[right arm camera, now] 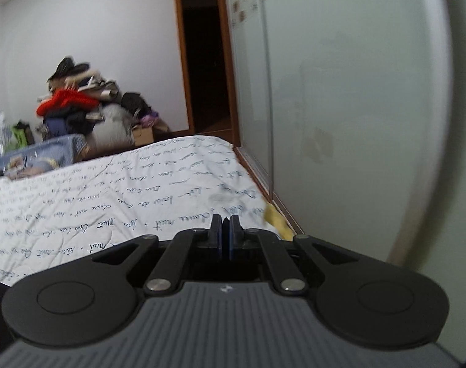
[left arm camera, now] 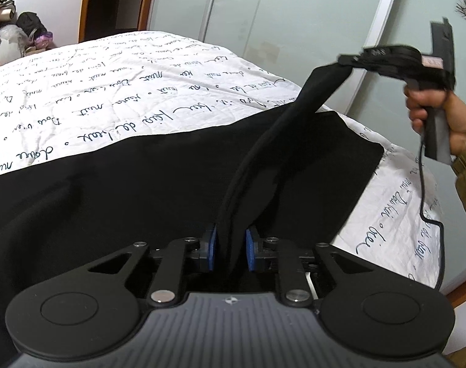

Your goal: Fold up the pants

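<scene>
two grippers grip one pair of black pants (left arm camera: 147,190) that lies spread across a white quilt (left arm camera: 88,92) printed with dark script. the left gripper (left arm camera: 231,250) has its blue pads (left arm camera: 250,250) pressed against a bunched fold of the fabric at the near edge of the garment. only the left wrist view shows the pants: from that clamp a taut band of cloth rises up and to the right to the right gripper (left arm camera: 345,60), which pinches its far end above the bed, held by the person's right hand (left arm camera: 441,113). a black cable (left arm camera: 429,211) hangs from that handle down over the quilt's edge. the right wrist view shows the right gripper (right arm camera: 225,234) with its pads together, a thin dark sliver between them, but none of the spread garment; it adds a heap of clothes (right arm camera: 82,107) against the far wall, an open doorway (right arm camera: 205,67) and frosted wardrobe panels (right arm camera: 340,98) beside the bed.
</scene>
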The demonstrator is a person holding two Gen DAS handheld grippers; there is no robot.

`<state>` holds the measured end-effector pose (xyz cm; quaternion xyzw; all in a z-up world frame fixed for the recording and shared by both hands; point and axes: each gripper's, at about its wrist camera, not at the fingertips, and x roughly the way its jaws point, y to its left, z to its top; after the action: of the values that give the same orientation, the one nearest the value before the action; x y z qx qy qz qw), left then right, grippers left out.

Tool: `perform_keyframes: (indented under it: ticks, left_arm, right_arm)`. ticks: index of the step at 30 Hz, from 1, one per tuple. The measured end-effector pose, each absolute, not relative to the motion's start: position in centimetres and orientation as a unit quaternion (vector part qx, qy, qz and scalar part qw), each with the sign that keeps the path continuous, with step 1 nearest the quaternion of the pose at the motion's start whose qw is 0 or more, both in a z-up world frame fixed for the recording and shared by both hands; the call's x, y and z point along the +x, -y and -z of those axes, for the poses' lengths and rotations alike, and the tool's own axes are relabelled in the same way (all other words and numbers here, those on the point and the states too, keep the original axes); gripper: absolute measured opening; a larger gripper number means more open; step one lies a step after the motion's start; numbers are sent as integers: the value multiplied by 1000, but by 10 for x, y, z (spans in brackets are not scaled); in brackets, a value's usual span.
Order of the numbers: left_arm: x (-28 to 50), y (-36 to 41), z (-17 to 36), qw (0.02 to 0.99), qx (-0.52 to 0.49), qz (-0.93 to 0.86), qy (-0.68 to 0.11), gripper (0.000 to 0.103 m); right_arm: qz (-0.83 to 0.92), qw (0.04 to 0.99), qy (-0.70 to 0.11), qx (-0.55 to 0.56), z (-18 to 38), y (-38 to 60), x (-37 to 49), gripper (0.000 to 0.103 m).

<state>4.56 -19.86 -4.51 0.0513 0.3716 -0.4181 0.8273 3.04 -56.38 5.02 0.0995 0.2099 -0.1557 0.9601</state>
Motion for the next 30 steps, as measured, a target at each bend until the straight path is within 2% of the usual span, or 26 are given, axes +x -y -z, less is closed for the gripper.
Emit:
perform_keyframes:
  ticks: [8, 24, 25, 27, 30]
  left_arm:
    - [34, 197, 42, 825, 65, 426, -366, 16]
    - [18, 198, 43, 816, 104, 436, -365, 16]
    - [17, 197, 42, 816, 103, 436, -365, 16]
    - [13, 196, 40, 814, 107, 440, -362, 16]
    - [10, 196, 36, 816, 106, 441, -359, 16]
  right_arm:
    - [193, 946, -210, 154, -26, 579, -28, 4]
    - [236, 923, -228, 202, 18, 580, -73, 4]
    - [245, 919, -236, 198, 22, 579, -73, 6]
    - [282, 911, -249, 167, 27, 574, -75, 17]
    - [307, 914, -232, 126, 21, 562, -81, 18]
